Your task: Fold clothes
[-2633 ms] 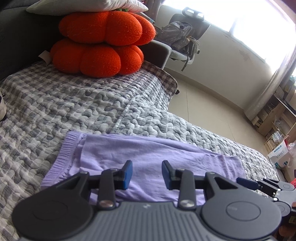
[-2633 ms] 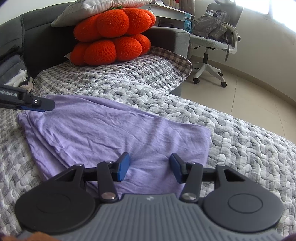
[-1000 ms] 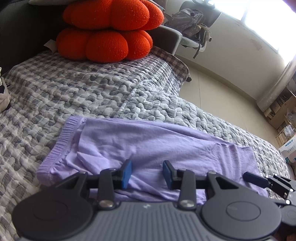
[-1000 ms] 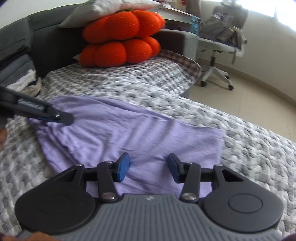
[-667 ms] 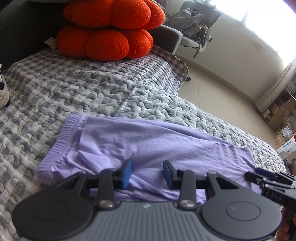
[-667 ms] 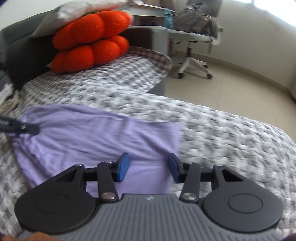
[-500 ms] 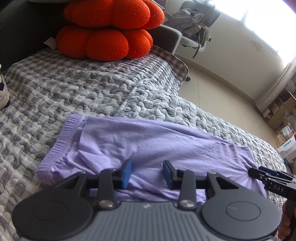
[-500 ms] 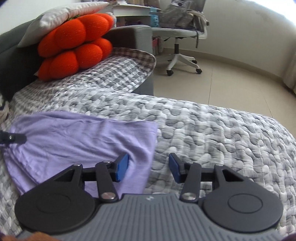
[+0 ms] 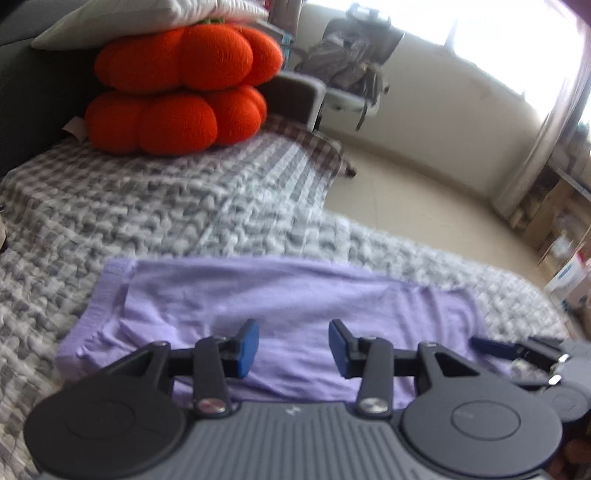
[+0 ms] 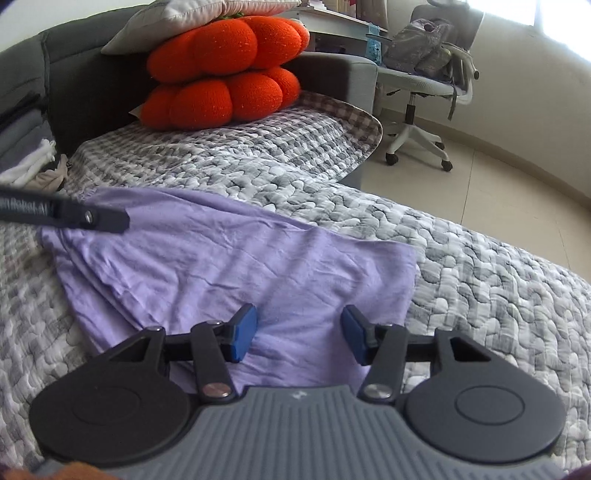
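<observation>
A folded lilac garment (image 9: 295,295) lies flat on the grey quilted bed (image 9: 147,206); its ribbed hem is at the left end in the left wrist view. My left gripper (image 9: 293,347) hovers open over the garment's near edge, nothing between its blue pads. One of its fingers (image 10: 103,218) shows over the garment's far left corner in the right wrist view. My right gripper (image 10: 299,332) is over the near right part of the garment (image 10: 240,258). Its jaws are opening, empty. It also shows at the garment's right end (image 9: 495,347).
Two orange pumpkin cushions (image 10: 225,74) stacked under a white pillow (image 10: 192,14) stand at the head of the bed. An office chair with a backpack (image 10: 424,66) is on the floor beyond. Loose clothes (image 10: 33,170) lie far left. Shelves and boxes (image 9: 565,236) line the right wall.
The right wrist view swung off to the right, past the garment's end, then came back over it; its jaws stand a little wider. The left view shifted slightly and is blurred.
</observation>
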Action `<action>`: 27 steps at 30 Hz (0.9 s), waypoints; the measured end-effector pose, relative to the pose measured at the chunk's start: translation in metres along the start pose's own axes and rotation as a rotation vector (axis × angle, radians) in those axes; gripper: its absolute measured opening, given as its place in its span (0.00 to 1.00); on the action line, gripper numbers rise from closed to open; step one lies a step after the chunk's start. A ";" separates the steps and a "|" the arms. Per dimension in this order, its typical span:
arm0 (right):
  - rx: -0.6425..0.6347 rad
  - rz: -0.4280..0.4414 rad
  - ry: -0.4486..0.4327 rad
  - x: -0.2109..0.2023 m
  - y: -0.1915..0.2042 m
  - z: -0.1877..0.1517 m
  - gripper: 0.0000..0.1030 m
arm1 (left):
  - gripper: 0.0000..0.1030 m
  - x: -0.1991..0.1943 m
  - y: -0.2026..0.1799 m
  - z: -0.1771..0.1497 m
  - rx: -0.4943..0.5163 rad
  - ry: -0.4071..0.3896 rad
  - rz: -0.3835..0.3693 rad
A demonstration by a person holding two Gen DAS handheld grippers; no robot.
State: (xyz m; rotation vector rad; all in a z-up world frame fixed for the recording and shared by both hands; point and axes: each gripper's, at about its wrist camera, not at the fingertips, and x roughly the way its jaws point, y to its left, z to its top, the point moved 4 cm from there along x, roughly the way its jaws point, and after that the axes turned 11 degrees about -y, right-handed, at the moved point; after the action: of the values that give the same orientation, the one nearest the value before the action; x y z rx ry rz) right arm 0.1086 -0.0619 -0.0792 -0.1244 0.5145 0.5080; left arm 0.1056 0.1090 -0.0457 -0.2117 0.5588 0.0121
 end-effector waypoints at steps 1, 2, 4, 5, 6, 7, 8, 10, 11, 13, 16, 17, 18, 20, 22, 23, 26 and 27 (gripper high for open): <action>0.009 -0.006 -0.001 0.000 -0.004 0.000 0.51 | 0.42 0.003 0.000 -0.002 0.002 0.013 0.012; 0.017 -0.013 -0.001 0.000 -0.007 0.000 0.51 | 0.43 0.005 0.002 -0.003 0.001 0.014 0.016; 0.028 -0.027 -0.004 -0.001 -0.013 0.001 0.49 | 0.43 0.008 0.004 -0.004 -0.005 0.017 0.024; 0.034 -0.034 -0.005 -0.001 -0.017 0.001 0.49 | 0.43 0.008 0.005 -0.003 -0.016 0.018 0.022; 0.039 -0.043 -0.005 -0.002 -0.020 0.002 0.49 | 0.43 0.008 0.007 -0.003 -0.027 0.020 0.021; 0.042 -0.056 -0.004 -0.001 -0.022 0.002 0.49 | 0.43 0.007 0.008 -0.003 -0.033 0.021 0.021; 0.048 -0.066 -0.003 -0.001 -0.026 0.002 0.49 | 0.43 0.008 0.008 -0.003 -0.032 0.022 0.025; 0.064 -0.077 0.000 -0.001 -0.031 0.003 0.49 | 0.43 0.008 0.009 -0.003 -0.034 0.022 0.027; 0.072 -0.082 0.003 -0.001 -0.034 0.003 0.49 | 0.43 0.008 0.009 -0.003 -0.035 0.022 0.027; 0.094 -0.079 0.012 -0.002 -0.036 0.003 0.50 | 0.43 0.008 0.009 -0.003 -0.034 0.023 0.028; 0.087 -0.054 0.016 -0.003 -0.030 0.004 0.53 | 0.44 0.008 0.007 -0.003 -0.028 0.022 0.029; 0.082 -0.049 0.017 -0.004 -0.028 0.004 0.53 | 0.44 0.008 0.006 -0.003 -0.025 0.022 0.030; 0.078 -0.044 0.018 -0.004 -0.025 0.004 0.53 | 0.45 0.008 0.005 -0.003 -0.020 0.021 0.031; 0.068 -0.036 0.020 -0.004 -0.021 0.004 0.53 | 0.47 0.008 0.004 -0.004 -0.008 0.020 0.031; 0.057 -0.029 0.024 -0.004 -0.017 0.002 0.54 | 0.47 0.008 0.004 -0.003 -0.007 0.022 0.030; 0.049 -0.023 0.027 -0.005 -0.014 0.002 0.54 | 0.47 0.008 0.004 -0.003 -0.009 0.023 0.029; 0.030 -0.007 0.039 -0.009 -0.008 0.000 0.54 | 0.47 0.008 0.006 -0.003 -0.015 0.026 0.025; 0.025 -0.001 0.044 -0.010 -0.006 0.000 0.54 | 0.47 0.008 0.006 -0.003 -0.014 0.026 0.026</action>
State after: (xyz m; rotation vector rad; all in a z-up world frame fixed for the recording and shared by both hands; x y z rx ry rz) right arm 0.1038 -0.0714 -0.0742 -0.1118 0.5635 0.4985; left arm 0.1107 0.1136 -0.0535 -0.2190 0.5876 0.0382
